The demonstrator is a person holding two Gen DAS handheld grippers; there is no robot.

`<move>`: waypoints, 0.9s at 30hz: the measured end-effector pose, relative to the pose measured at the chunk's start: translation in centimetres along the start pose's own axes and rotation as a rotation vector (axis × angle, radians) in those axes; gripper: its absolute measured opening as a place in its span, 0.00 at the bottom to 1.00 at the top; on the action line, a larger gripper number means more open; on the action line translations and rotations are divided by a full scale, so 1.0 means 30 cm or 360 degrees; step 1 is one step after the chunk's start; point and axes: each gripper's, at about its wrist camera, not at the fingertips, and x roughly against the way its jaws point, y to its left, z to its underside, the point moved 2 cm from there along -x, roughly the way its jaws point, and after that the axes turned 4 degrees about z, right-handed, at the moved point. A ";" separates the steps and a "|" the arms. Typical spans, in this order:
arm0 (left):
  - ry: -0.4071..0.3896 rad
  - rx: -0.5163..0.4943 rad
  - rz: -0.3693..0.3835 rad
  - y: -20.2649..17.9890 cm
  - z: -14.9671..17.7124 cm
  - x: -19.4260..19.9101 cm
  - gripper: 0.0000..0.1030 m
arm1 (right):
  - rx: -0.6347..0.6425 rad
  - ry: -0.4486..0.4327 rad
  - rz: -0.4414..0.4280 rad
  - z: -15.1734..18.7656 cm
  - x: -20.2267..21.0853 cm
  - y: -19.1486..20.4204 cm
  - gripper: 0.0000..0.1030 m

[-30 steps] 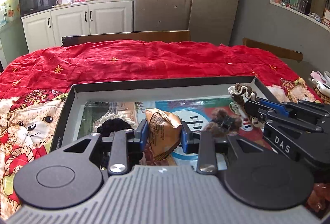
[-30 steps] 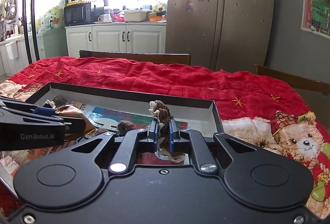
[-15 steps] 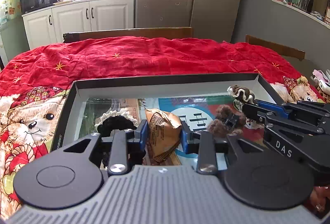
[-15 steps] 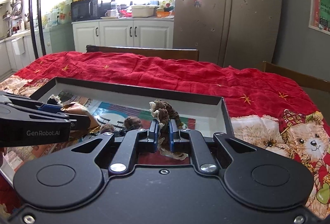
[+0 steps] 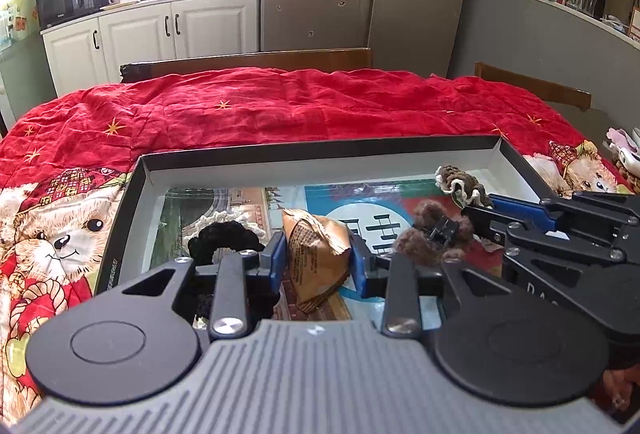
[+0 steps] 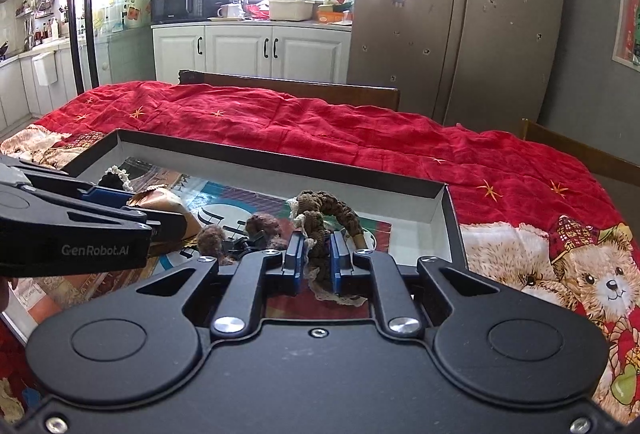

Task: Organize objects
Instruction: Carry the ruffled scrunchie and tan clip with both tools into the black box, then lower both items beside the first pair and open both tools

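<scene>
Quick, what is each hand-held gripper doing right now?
Left hand-held gripper: jaws just eased wider, still around the brown paper packet.
Right hand-held gripper: shut on the brown crocheted scrunchie.

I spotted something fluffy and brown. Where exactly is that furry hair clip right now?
The furry brown hair clip lies on the floor of the black tray, right of centre in the left wrist view, between the brown wrapped packet and the brown scrunchie.
</scene>
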 end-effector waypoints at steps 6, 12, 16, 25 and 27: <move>-0.0001 -0.0002 -0.0004 0.000 0.000 0.001 0.49 | -0.0003 -0.0001 0.0004 -0.002 0.000 -0.002 0.15; -0.0014 -0.0017 -0.0016 -0.005 0.000 0.011 0.52 | -0.0027 -0.0003 0.0016 -0.006 0.002 -0.006 0.21; -0.0013 -0.0015 -0.0017 -0.004 -0.001 0.012 0.53 | -0.0030 -0.0012 0.0020 -0.007 0.005 -0.007 0.26; -0.0039 -0.0031 -0.0008 -0.019 -0.008 0.039 0.59 | -0.0054 -0.0034 0.0018 -0.010 0.019 -0.018 0.40; -0.0040 -0.0034 -0.0008 -0.019 -0.008 0.042 0.60 | -0.0059 -0.0040 0.0014 -0.011 0.022 -0.021 0.40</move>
